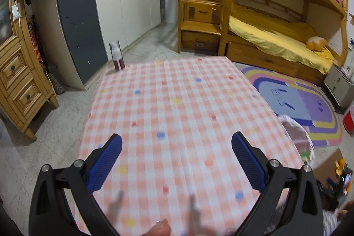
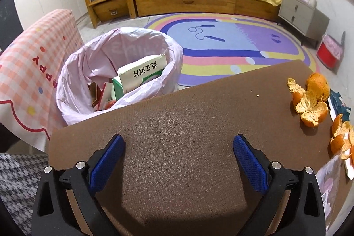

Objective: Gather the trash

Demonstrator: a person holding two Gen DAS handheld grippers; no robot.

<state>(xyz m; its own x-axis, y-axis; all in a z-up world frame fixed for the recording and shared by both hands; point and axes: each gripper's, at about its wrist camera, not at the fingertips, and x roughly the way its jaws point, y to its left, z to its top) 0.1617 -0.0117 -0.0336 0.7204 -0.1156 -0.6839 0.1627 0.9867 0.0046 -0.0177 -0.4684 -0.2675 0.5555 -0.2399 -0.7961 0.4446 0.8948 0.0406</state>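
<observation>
Left gripper (image 1: 177, 143): black frame with blue ribbed pads, spread wide and holding nothing, above the pink-and-white checked cloth counter (image 1: 177, 103).
Right gripper (image 2: 179, 145): same black and blue build, spread wide and holding nothing, above the brown textured counter (image 2: 177, 125).
Orange peels (image 2: 312, 96): torn pieces of mandarin skin lying on the brown counter at 3 o'clock in the right wrist view; more pieces (image 2: 339, 138) sit just below them near the edge.
Dark blue wrapper (image 2: 339, 103): flat, at 3 o'clock, just beside the peels, partly cut off by the view's edge.
Trash bin (image 2: 119, 72): round bin lined with a pale pink plastic bag, on the floor at 10 o'clock in the right wrist view, between the two counters.
Bin contents: a white-and-green printed carton (image 2: 137, 76) leaning upright, with reddish scraps beside it.
Small bottle (image 1: 116, 56): clear cap, dark red base, upright at the checked counter's far corner, 11 o'clock in the left wrist view.
</observation>
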